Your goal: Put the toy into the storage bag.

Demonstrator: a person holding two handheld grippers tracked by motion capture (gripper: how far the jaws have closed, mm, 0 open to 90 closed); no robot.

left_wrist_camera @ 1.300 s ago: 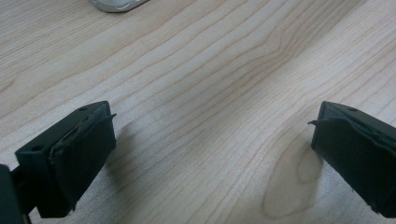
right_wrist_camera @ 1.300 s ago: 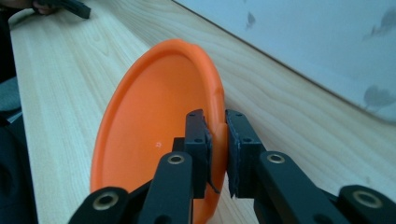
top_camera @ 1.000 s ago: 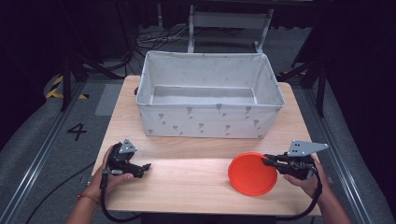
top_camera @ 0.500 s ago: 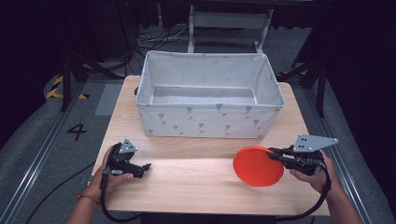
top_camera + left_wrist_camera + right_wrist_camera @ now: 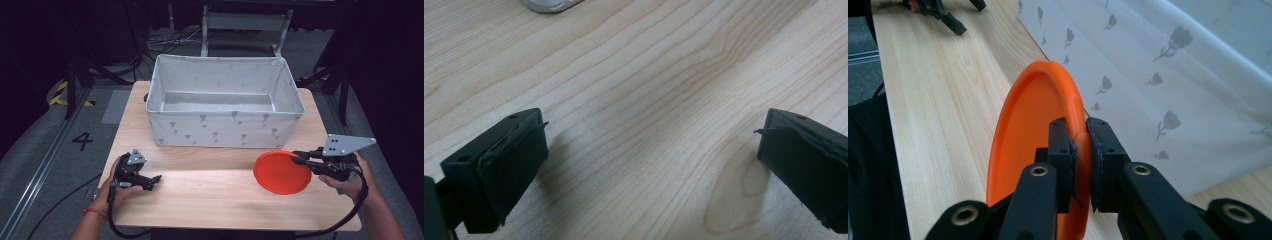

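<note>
plate (image 5: 280, 173) – smooth orange plastic | table (image 5: 210, 200) – matt pale wood grain | bin (image 5: 225, 131) – printed grey cloth

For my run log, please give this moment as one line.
right gripper: shut on round orange plastic plate rim | left gripper: open, on wooden table | grey fabric bin: empty

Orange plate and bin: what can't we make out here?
- Plate underside: high view shows its top, right gripper view an edge-on look; the right gripper covers the near rim.
- Bin floor, near part: high view, hidden by its front wall.
- Grey object: left gripper view, cut off by the top edge.
</note>
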